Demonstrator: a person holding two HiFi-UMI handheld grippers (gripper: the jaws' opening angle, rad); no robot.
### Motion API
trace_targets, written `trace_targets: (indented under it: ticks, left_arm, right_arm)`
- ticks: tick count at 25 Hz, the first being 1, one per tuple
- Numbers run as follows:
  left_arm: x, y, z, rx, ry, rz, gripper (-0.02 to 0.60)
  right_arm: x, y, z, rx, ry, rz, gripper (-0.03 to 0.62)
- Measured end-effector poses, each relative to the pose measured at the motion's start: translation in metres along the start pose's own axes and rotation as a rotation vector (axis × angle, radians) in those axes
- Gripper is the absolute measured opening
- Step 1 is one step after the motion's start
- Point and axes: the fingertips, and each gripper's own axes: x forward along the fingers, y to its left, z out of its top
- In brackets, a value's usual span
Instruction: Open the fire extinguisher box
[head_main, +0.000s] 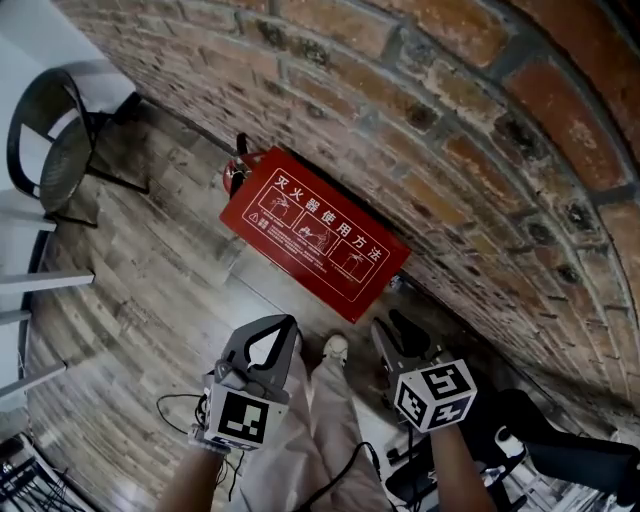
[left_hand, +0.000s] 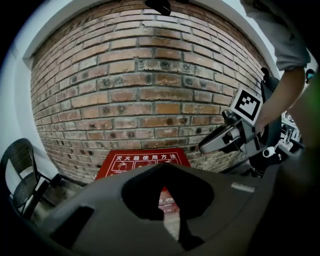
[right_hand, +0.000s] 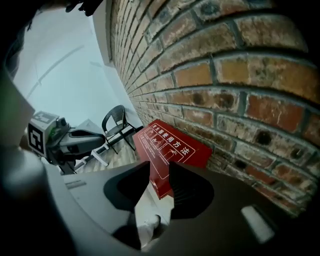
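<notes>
Red fire extinguisher box sits lid shut, white instruction print on top, on the wood floor against the base of the brick wall. The 2 hand-held grippers hover near side of it, not touching it. On the left hand-held gripper the jaws are closed tip to tip, empty. On the right hand-held gripper the jaws are partly apart, nothing between. Black chair stands far left, well apart from the box.

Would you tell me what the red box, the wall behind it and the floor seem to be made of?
Red box: probably painted sheet metal, judging by its smooth flat face. Wall: rough brick with mortar joints. Floor: wood-look planks, grain visible.
</notes>
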Motion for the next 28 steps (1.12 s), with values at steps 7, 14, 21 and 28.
trace_targets:
  ticks: [7, 14, 21, 28]
  left_arm:
    - [0.032, -0.007, -0.052, -0.006, 0.038, -0.015, -0.003]
    - [0.058, -0.006, -0.101, -0.030, 0.078, -0.015, -0.003]
    - [0.081, -0.014, -0.139, -0.052, 0.103, -0.034, -0.003]
    - [0.101, -0.017, -0.161, -0.105, 0.100, -0.037, -0.003]
  right_arm:
    - [0.042, -0.019, -0.035, 0.104, 0.025, 0.049, 0.187]
    - [0.074, -0.022, -0.062, 0.141, 0.052, 0.085, 0.246]
    - [0.092, -0.020, -0.080, 0.179, 0.053, 0.128, 0.296]
    - [0.104, -0.016, -0.083, 0.183, 0.013, 0.186, 0.310]
